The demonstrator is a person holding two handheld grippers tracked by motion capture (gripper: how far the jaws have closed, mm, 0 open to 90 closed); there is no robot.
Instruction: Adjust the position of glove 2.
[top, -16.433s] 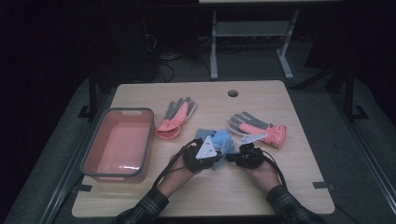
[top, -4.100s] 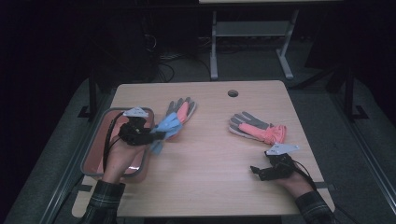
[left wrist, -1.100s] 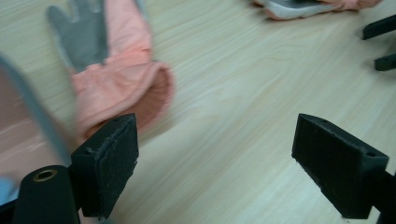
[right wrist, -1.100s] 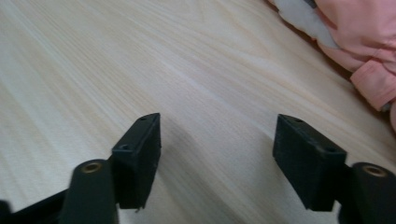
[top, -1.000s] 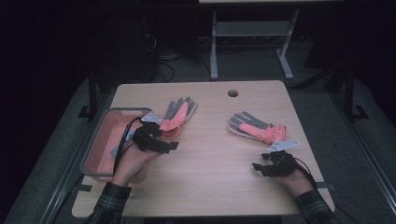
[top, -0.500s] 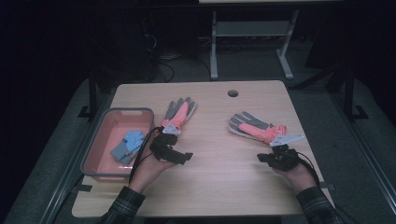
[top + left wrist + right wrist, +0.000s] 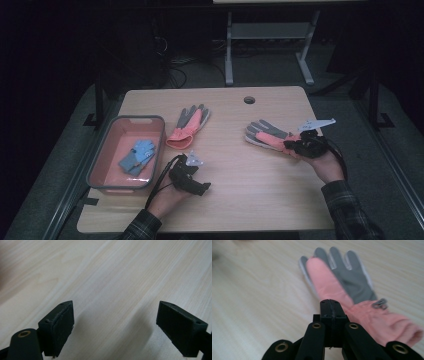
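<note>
A pink glove point(image 7: 352, 292) lies flat on the wooden surface point(image 7: 250, 175), well right of the pink bin point(image 7: 102, 175). The right tool point(image 7: 332, 305), jaws closed and empty, hovers at its cuff. It should open before pinching the cuff. The left tool point(image 7: 115, 325) gapes empty beside the bin.

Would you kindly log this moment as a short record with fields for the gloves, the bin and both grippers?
surface: light wooden table
bin: pink plastic bin with grey rim, at the table's left side
in bin: pair of small blue gloves
left glove: pink and grey glove, flat on the table beside the bin
right glove: second pink and grey glove, flat near the right edge
left gripper: jaws wide apart over bare wood, holding nothing
right gripper: jaws closed together at that glove's cuff, no fabric visibly between them
</note>
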